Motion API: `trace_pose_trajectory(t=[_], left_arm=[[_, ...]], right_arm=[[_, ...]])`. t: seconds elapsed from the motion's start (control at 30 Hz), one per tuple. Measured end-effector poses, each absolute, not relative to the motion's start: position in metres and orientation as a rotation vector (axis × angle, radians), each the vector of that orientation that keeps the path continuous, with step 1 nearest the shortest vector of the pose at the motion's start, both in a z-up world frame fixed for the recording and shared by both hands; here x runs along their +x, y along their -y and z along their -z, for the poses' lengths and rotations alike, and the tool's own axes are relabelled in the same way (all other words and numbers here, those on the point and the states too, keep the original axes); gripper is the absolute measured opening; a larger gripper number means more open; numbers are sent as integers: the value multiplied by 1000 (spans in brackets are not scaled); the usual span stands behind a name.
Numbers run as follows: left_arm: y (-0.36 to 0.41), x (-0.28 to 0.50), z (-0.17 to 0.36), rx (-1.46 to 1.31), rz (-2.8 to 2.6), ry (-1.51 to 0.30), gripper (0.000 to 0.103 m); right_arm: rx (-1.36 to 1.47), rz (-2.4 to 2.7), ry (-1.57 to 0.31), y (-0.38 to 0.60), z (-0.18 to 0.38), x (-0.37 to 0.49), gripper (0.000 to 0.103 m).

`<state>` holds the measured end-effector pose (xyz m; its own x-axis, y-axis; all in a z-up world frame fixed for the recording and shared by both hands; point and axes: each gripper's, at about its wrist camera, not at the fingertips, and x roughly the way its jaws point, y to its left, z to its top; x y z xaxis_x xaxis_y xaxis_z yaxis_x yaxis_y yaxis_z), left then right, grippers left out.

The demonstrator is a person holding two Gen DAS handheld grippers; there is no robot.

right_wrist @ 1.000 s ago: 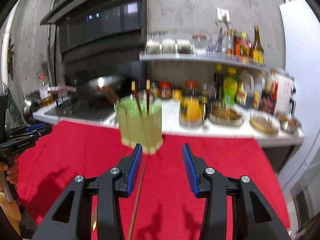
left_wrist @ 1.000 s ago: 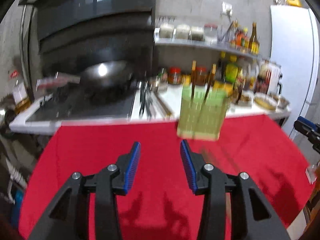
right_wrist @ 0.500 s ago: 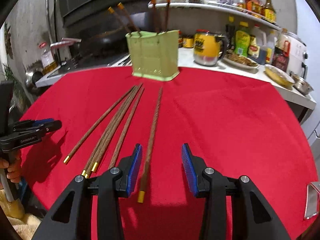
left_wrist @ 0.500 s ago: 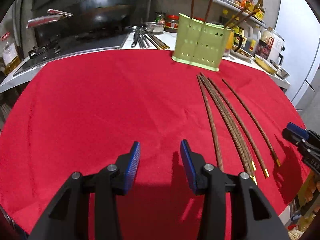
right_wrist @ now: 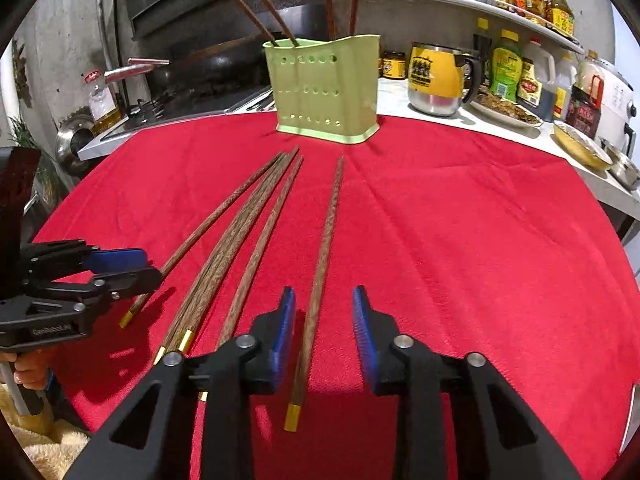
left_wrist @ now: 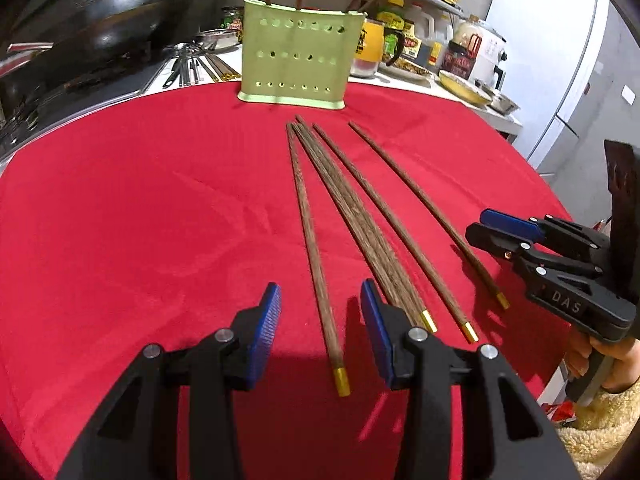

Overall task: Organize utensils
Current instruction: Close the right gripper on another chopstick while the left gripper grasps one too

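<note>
Several brown gold-tipped chopsticks (left_wrist: pixel 352 216) lie fanned on the red cloth (left_wrist: pixel 140 208), pointing at a green perforated holder (left_wrist: pixel 296 68) that has several chopsticks standing in it. My left gripper (left_wrist: pixel 320 316) is open, its jaws either side of the leftmost chopstick (left_wrist: pixel 316 264). My right gripper (right_wrist: pixel 324 320) is open around the rightmost chopstick (right_wrist: pixel 320 276); the holder (right_wrist: pixel 326 88) stands beyond. Each gripper shows in the other's view: the right one (left_wrist: pixel 508 232) and the left one (right_wrist: pixel 120 268).
Behind the cloth is a counter with a wok (left_wrist: pixel 92 32) on a stove, loose metal utensils (left_wrist: pixel 192 68), a yellow mug (right_wrist: pixel 436 76), sauce bottles (right_wrist: pixel 508 68) and dishes (right_wrist: pixel 580 144). A white fridge (left_wrist: pixel 560 52) stands to the right.
Both grippers have dropped lower and moved in toward the gold-tipped ends; each now straddles an outer chopstick. Jaws stay open.
</note>
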<state>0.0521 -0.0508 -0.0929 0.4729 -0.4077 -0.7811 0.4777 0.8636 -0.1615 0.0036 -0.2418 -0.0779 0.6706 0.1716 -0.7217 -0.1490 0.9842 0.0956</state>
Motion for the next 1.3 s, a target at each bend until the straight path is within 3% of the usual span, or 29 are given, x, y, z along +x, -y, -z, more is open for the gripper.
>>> trace_pose_trajectory(t=[0.13, 0.27, 0.93, 1.0, 1.07, 1.3], left_arm=[[61, 54, 95, 136, 528, -920, 35], [65, 57, 95, 184, 487, -901, 8], [14, 69, 94, 135, 315, -893, 7], [9, 63, 93, 108, 339, -901, 25], [6, 51, 93, 112, 356, -894, 33], [5, 18, 96, 175, 316, -864, 33]], right_arm=[[7, -191, -824, 235, 82, 11, 22], [-20, -175, -851, 228, 89, 21, 9], [51, -29, -860, 262, 90, 12, 10], [55, -38, -851, 262, 88, 7, 15], [45, -44, -841, 261, 86, 1, 22], [42, -68, -813, 263, 82, -20, 23]])
